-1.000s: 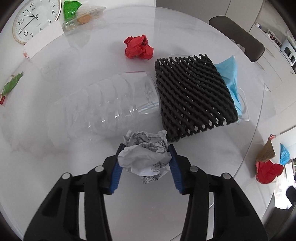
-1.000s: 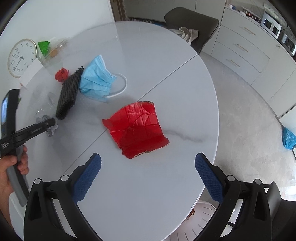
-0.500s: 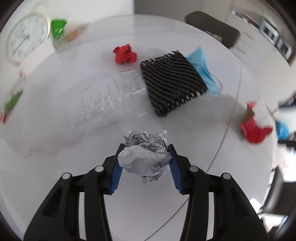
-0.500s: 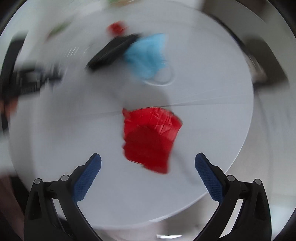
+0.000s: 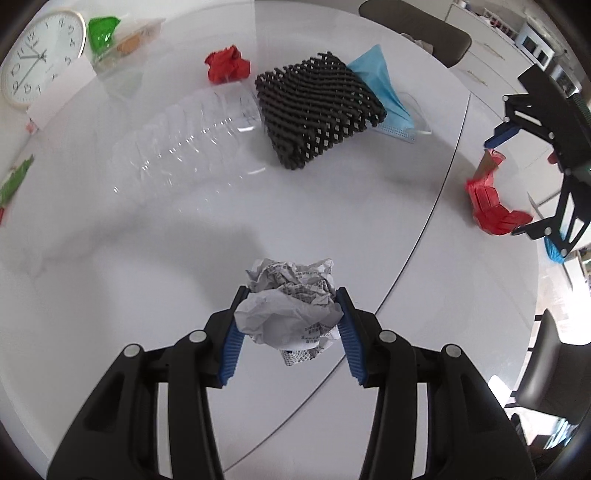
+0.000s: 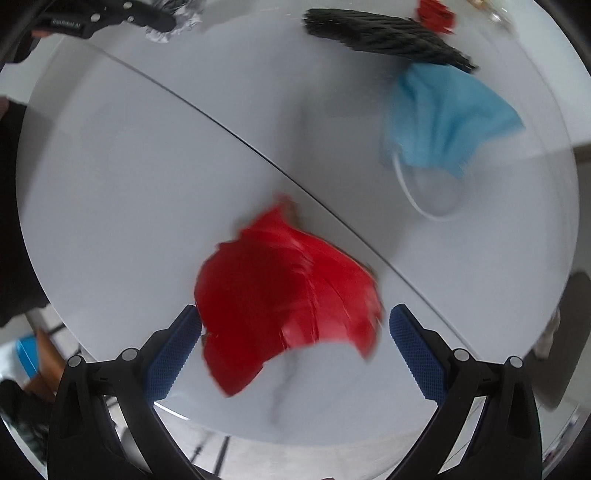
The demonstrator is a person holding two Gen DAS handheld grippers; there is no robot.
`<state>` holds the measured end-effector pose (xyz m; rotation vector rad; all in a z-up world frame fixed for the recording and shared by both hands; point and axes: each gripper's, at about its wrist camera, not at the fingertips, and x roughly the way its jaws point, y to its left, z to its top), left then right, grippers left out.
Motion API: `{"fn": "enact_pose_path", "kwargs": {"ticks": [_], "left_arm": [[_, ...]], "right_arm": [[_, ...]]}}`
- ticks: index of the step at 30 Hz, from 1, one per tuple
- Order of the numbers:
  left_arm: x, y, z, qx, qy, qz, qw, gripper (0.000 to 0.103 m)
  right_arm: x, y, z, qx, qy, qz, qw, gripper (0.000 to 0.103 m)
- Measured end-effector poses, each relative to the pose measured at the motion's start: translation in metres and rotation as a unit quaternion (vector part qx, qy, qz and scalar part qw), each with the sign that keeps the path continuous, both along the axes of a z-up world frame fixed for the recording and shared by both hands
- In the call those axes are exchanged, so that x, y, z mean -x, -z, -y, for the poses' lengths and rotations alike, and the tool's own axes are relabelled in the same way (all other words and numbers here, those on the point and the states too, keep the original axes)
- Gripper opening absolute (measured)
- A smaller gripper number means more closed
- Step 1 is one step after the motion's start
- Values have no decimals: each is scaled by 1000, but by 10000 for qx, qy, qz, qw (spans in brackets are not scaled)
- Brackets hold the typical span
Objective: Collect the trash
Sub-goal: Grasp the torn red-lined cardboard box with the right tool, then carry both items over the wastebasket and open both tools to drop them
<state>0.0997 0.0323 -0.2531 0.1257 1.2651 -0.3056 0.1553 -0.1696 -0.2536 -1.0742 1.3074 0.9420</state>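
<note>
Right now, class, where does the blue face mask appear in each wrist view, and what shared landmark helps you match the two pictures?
Left wrist view: the blue face mask lies upper centre-right, partly tucked behind the black foam net.
Right wrist view: the mask lies upper right, just below the net.
Shared landmark: the dark seam across the white table.

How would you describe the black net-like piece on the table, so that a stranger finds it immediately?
Start at the round white table. Near its middle lies a clear plastic bottle on its side; the black foam net sits at the bottle's end, partly covering a blue face mask. It is the only black, lattice-patterned item there.
</note>
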Motion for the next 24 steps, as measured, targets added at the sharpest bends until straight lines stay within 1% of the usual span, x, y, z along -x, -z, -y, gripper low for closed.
{"fn": "enact_pose_path", "kwargs": {"ticks": [4, 7, 8, 10, 12, 13, 15, 16, 17, 18, 22, 24], "left_arm": [[-6, 3, 1, 22, -109, -35, 9999, 46], [-11, 2, 1, 48, -169, -18, 9998, 46], [-12, 1, 1, 59, -181, -11, 9998, 46], [-14, -2, 1, 93, -207, 9, 9997, 46], [-14, -3, 1, 119, -222, 25, 9997, 46], [-14, -5, 1, 130, -230, 36, 9996, 46], [-14, -7, 2, 142, -229, 47, 9996, 46], [-13, -9, 2, 130, -225, 80, 9996, 46], [-9, -11, 2, 126, -204, 128, 9996, 46], [-8, -13, 2, 122, -188, 137, 9997, 46], [4, -24, 10, 165, -28, 194, 9997, 46], [12, -31, 17, 174, 104, 227, 9995, 46]], "right_arm": [[-6, 18, -4, 18, -62, -216, 9997, 101], [-14, 25, -2, -44, 169, -365, 9992, 100], [-15, 26, -1, -111, 280, -430, 9986, 99], [-18, 21, 1, -238, 483, -309, 9981, 92], [-22, 17, 7, -330, 718, -256, 9965, 77], [-25, 14, 9, -421, 891, -295, 9947, 73], [-31, 7, 14, -596, 1325, -268, 9890, 47], [-32, 5, 15, -642, 1456, -292, 9868, 44], [-34, 2, 17, -754, 1709, -344, 9818, 40], [-38, 0, 18, -835, 1873, -330, 9782, 37], [-32, -10, 26, -1185, 2502, -310, 9604, 36], [-17, -20, 33, -1483, 2910, -209, 9449, 36]]}}
